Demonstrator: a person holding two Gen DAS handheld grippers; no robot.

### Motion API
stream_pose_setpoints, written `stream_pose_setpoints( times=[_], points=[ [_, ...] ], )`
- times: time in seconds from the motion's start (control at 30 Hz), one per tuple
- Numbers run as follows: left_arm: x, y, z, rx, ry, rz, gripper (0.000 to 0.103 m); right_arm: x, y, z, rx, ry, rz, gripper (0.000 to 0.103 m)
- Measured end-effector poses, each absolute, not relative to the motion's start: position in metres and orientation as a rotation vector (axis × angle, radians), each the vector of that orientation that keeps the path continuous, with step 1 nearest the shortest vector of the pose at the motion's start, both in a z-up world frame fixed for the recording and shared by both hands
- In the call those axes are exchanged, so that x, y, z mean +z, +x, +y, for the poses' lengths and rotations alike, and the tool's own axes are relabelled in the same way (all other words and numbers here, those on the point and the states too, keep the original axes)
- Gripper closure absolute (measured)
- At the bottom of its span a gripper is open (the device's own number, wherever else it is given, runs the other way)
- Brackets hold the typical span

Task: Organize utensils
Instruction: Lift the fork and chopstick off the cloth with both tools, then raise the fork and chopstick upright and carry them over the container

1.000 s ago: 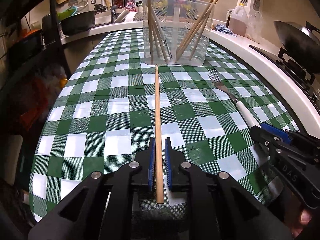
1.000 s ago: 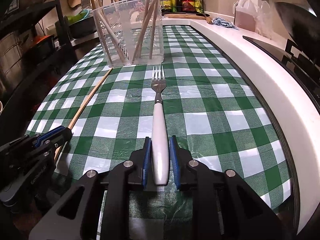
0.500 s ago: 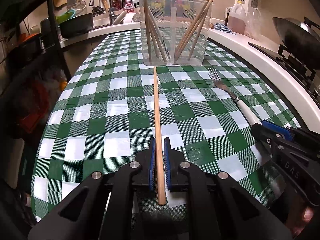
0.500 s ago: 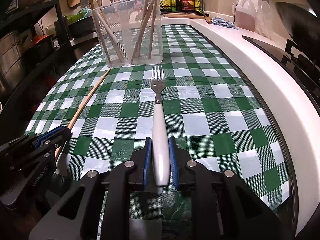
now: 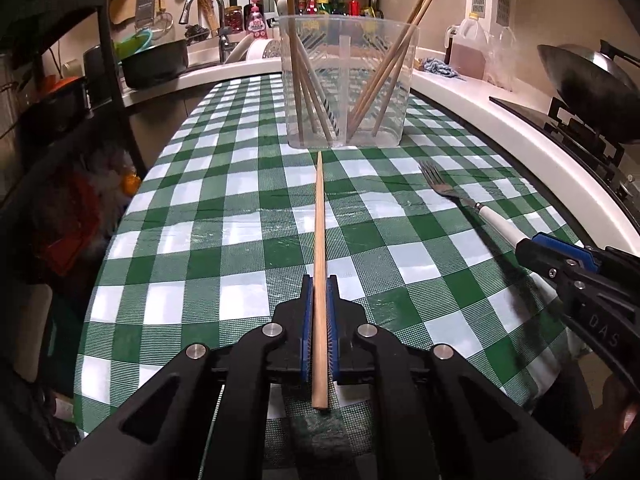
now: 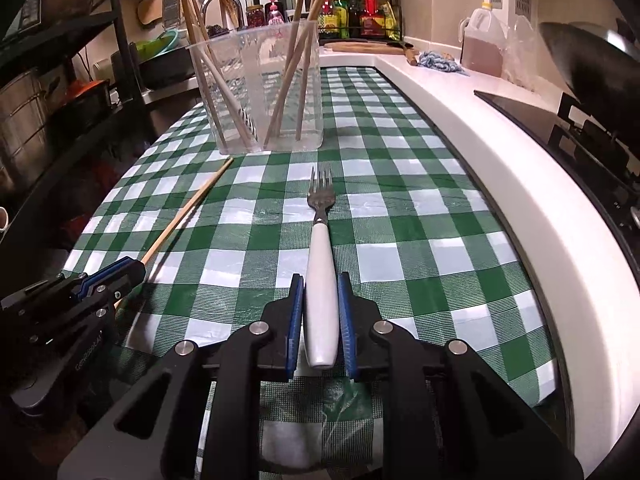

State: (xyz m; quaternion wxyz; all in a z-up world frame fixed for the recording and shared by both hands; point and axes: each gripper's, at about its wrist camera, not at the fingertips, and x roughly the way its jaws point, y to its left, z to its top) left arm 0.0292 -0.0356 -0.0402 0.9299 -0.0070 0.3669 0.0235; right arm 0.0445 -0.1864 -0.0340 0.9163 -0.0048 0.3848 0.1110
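Note:
My left gripper [image 5: 319, 280] is shut on a long wooden chopstick [image 5: 320, 232] that points at a clear plastic holder [image 5: 348, 80] with several chopsticks standing in it. My right gripper [image 6: 320, 280] is shut on the white handle of a fork [image 6: 320, 248], tines pointing ahead toward the holder [image 6: 260, 88]. The fork [image 5: 472, 208] and right gripper [image 5: 560, 256] show at the right of the left wrist view. The chopstick [image 6: 188, 212] and left gripper [image 6: 104, 280] show at the left of the right wrist view.
A green and white checked tablecloth [image 5: 224, 216] covers the table. A white counter edge [image 6: 520, 184] runs along the right, with a stove and wok [image 5: 588, 80] beyond. A dark shelf rack [image 6: 60, 92] stands left, a sink and pots behind.
Both grippers have risen and tilted a little with their utensils held. The holder looks slightly nearer in the left wrist view.

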Motion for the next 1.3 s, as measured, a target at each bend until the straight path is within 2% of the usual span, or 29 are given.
stream_pose_setpoints(
  times=[0.67, 1.3],
  points=[
    [0.007, 0.01, -0.029, 0.051, -0.009, 0.628, 0.096, 0.005, 0.028, -0.188, 0.23, -0.027, 0.698, 0.086],
    [0.078, 0.021, -0.013, 0.041, -0.032, 0.492, 0.096, 0.054, 0.038, -0.193, 0.262, -0.012, 0.608, 0.086]
  ],
)
